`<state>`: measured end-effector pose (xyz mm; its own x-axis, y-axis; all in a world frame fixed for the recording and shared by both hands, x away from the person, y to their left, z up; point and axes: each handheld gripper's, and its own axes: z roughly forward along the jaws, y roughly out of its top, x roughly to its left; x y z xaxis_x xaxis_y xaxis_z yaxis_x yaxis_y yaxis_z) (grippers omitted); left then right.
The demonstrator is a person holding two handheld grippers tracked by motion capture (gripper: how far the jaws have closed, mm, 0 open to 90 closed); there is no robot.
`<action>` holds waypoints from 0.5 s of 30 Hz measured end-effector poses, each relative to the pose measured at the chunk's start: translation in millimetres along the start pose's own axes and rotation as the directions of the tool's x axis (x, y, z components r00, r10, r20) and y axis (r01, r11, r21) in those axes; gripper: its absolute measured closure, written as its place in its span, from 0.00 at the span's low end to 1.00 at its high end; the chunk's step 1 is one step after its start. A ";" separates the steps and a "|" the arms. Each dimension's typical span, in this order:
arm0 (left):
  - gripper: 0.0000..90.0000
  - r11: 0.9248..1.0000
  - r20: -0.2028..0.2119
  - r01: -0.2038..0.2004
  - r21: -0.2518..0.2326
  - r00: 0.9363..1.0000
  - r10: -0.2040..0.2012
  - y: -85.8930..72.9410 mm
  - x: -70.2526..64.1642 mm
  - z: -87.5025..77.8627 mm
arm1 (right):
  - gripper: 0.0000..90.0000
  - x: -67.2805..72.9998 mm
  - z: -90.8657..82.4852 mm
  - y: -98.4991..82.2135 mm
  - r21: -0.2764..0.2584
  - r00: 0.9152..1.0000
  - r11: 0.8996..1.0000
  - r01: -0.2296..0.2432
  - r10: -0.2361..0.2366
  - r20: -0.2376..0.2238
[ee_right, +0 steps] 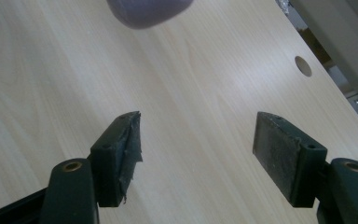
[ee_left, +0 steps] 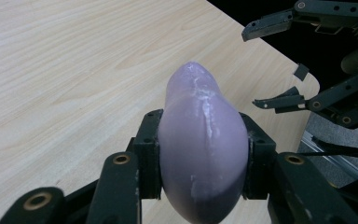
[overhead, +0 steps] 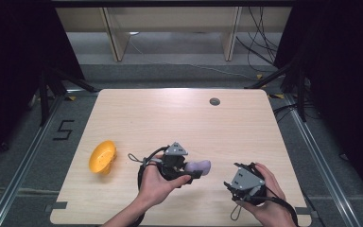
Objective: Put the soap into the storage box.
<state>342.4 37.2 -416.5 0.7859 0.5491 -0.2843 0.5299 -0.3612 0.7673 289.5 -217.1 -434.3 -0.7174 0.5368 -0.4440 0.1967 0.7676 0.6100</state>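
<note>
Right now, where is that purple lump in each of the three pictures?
High view: purple lump low centre, clamped by the left gripper.
Left gripper view: lump centre, between the jaws.
Right gripper view: its end at the top edge.
Shared landmark: the table.

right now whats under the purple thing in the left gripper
Bare wooden table lies below the purple object, which the left gripper holds. The patch straight beneath it is covered by the object.

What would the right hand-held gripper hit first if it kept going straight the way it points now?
Probably the purple object held by the left hand-held gripper. It lies ahead, slightly off the right hand-held gripper line; below it is bare table. Depth is unclear.
</note>
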 end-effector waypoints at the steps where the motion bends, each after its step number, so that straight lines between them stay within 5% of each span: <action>1: 0.65 1.000 -0.005 -0.001 0.004 1.000 0.001 -0.2 0.4 -1.3 | 0.37 -1.5 0.5 -1.1 0.000 1.000 1.000 0.009 -0.009 -0.006; 7: 0.65 1.000 -0.015 0.017 -0.002 1.000 -0.017 -2.2 0.8 -5.3 | 0.37 -4.4 2.5 -7.9 0.017 0.999 0.999 -0.041 0.041 0.005; 15: 0.65 1.000 -0.031 0.014 -0.014 0.999 -0.015 -6.1 4.4 -16.0 | 0.36 -8.2 3.5 -10.6 0.017 1.000 0.999 -0.031 0.031 0.003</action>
<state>337.6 53.9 -413.2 0.7680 0.5770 -0.2777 0.5366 -0.3432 0.7709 295.6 -228.4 -439.4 -0.7091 0.5615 -0.4264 0.2303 0.7561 0.6126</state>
